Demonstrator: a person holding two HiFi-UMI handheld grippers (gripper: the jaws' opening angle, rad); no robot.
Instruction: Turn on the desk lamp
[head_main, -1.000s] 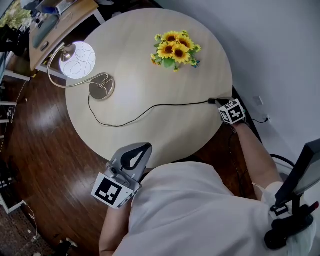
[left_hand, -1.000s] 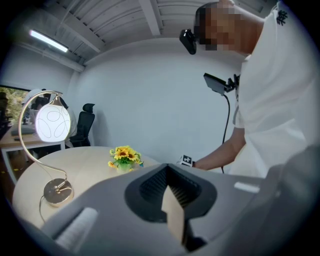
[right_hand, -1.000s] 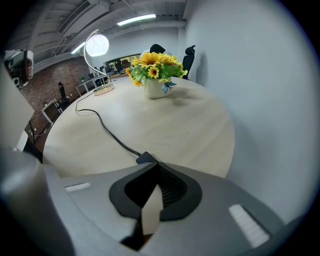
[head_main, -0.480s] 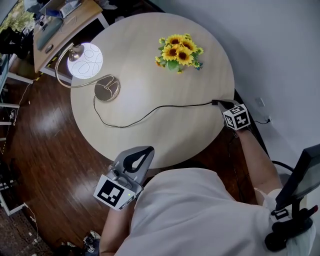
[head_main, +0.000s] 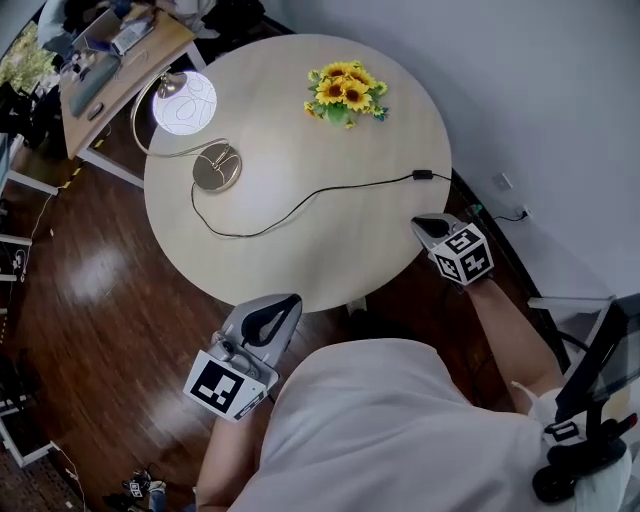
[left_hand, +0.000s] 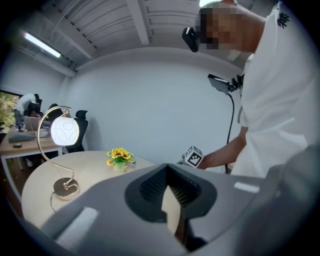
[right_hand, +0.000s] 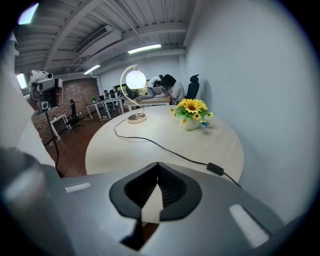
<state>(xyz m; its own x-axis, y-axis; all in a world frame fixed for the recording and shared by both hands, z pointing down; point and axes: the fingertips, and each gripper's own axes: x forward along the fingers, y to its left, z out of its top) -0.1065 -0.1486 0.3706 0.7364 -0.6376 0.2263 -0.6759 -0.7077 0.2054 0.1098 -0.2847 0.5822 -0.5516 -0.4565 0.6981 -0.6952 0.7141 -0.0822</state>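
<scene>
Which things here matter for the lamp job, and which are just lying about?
Job: desk lamp, already lit; its cord; inline switch on the cord; right gripper, shut, near the switch.
Just there: sunflowers; side desk beyond the table; left gripper, shut, off the table.

1. Glare is being reflected by the dark wooden floor (head_main: 90, 280).
2. The round table (head_main: 330, 250) is being flanked by a grey wall (head_main: 540, 90).
3. A wooden desk (head_main: 150, 50) is being shown upper left.
4. The ceiling (right_hand: 75, 20) is being lit by tube lights (right_hand: 147, 48).
</scene>
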